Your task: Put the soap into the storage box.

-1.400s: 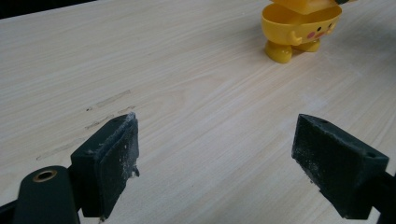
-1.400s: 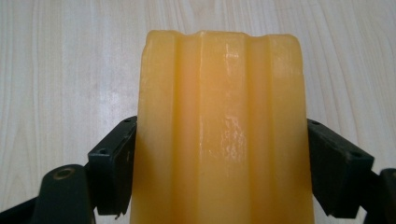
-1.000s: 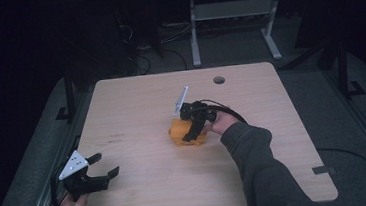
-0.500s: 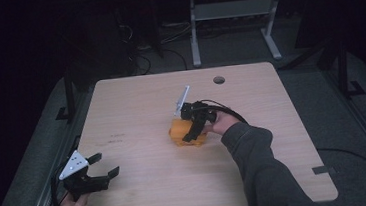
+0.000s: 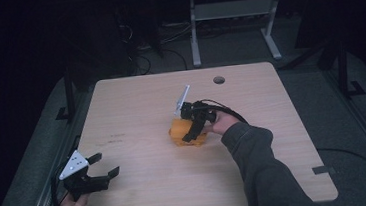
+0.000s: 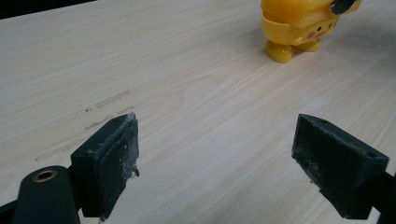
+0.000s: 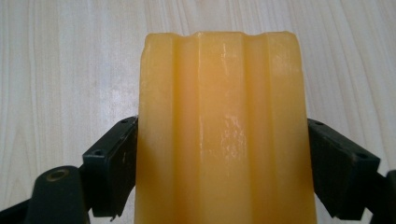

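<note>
Centrally, right gripper (image 5: 189, 132) clamps the yellow toy (image 5: 186, 132) (standing on the worktop (image 5: 136, 107)); left gripper (image 5: 103, 166) released, near-left corner.

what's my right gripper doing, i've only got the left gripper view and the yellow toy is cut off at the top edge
Observer: The right gripper has its jaws against both sides of the yellow toy.
Operator: is the toy off the table
Observer: Cannot tell lift from the high view; the toy sits near the middle of the table.
Operator: and where's my left one
Observer: The left gripper is open near the table's front left corner, apart from the toy.
</note>
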`<action>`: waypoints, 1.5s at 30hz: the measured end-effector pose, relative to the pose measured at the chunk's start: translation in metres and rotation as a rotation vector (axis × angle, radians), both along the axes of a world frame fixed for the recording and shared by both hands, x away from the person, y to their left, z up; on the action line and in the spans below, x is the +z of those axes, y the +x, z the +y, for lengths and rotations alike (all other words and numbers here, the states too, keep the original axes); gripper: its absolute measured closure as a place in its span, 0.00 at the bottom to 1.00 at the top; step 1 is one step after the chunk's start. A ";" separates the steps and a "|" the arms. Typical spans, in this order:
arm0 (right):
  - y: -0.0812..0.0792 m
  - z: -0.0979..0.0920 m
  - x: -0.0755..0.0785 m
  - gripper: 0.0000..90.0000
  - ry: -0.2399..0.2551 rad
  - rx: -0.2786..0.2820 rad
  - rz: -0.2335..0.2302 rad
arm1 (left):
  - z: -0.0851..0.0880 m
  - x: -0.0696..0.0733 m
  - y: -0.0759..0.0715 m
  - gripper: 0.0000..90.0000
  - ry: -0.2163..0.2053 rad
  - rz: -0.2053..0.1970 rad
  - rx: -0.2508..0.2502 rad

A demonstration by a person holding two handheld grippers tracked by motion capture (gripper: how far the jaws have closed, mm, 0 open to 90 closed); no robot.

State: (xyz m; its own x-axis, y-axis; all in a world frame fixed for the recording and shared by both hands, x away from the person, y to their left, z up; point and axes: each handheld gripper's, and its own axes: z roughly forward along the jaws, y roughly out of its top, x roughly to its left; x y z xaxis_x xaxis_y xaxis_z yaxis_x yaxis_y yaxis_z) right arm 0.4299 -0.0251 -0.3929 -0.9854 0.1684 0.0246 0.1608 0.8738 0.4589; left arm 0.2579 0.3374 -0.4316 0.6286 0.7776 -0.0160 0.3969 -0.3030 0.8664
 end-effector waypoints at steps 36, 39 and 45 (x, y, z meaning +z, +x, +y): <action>-0.009 -0.031 0.027 0.20 0.079 -0.070 -0.046 | -0.002 0.000 0.000 0.16 -0.007 0.002 0.004; -0.012 -0.034 0.031 0.20 0.079 -0.072 -0.054 | -0.002 0.000 0.000 0.16 -0.002 0.000 -0.001; -0.014 -0.039 0.033 0.20 0.079 -0.083 -0.063 | -0.002 0.000 -0.001 0.16 -0.006 0.002 0.003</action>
State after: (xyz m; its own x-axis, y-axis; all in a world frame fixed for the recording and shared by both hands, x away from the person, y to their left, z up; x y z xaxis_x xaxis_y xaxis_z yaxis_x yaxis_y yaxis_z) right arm 0.4158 -0.0646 -0.3595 -0.9683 0.2491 -0.0206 0.1994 0.8195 0.5373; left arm 0.2574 0.3358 -0.4320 0.6260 0.7795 -0.0220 0.3996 -0.2964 0.8675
